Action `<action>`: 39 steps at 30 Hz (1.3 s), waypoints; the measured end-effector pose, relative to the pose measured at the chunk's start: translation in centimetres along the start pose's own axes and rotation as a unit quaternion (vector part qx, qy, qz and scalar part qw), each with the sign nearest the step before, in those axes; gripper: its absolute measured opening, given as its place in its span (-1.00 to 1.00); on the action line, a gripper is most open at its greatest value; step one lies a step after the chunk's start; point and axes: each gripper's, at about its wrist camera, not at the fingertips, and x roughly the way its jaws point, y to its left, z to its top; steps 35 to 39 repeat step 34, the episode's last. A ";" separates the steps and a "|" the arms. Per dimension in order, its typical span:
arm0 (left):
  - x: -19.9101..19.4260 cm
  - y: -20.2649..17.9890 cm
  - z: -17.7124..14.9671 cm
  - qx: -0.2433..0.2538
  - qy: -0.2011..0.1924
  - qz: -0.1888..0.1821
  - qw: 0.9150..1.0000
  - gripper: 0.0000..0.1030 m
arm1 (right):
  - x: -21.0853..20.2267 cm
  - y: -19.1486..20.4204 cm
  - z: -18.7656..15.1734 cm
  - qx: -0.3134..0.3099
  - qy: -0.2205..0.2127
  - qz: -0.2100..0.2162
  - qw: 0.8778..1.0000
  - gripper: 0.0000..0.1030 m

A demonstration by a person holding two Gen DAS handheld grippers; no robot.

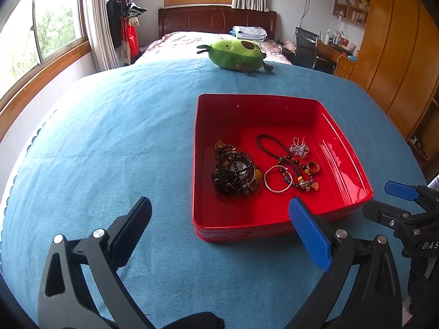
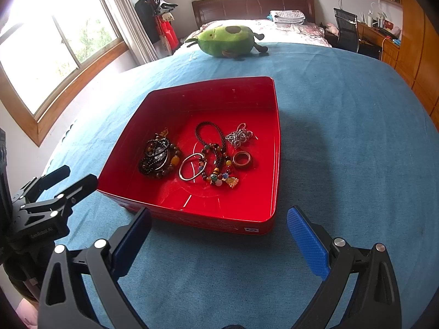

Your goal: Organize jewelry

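Red tray (image 1: 343, 161) sits on blue cloth (image 1: 109, 150); inside it: dark bead pile (image 1: 236, 174) left, silver bangle (image 1: 277, 183) middle, beaded cord (image 1: 290, 164), ring (image 1: 313, 167) and silver chain (image 1: 300, 148) right; left gripper (image 1: 219, 230) and right gripper (image 2: 219, 235) both gape wide, hold nothing, near tray's front edge; green plush (image 1: 236, 54) well behind tray.

Red tray (image 2: 276, 148) open, flat on blue cloth. All jewelry sits in the tray's near half: dark bead bracelet pile (image 2: 159, 159) at left, silver bangle (image 2: 192, 166) beside it, multicolor bead cord (image 2: 216, 161) centre and overlapping bangle, brown ring (image 2: 242, 159) right, silver chain clump (image 2: 239, 135) behind ring.
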 end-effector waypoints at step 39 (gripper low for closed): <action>0.8 0.0 0.0 -0.002 0.017 0.001 1.000 0.93 | 0.4 -0.1 -0.1 -0.003 0.004 -0.001 1.000 0.92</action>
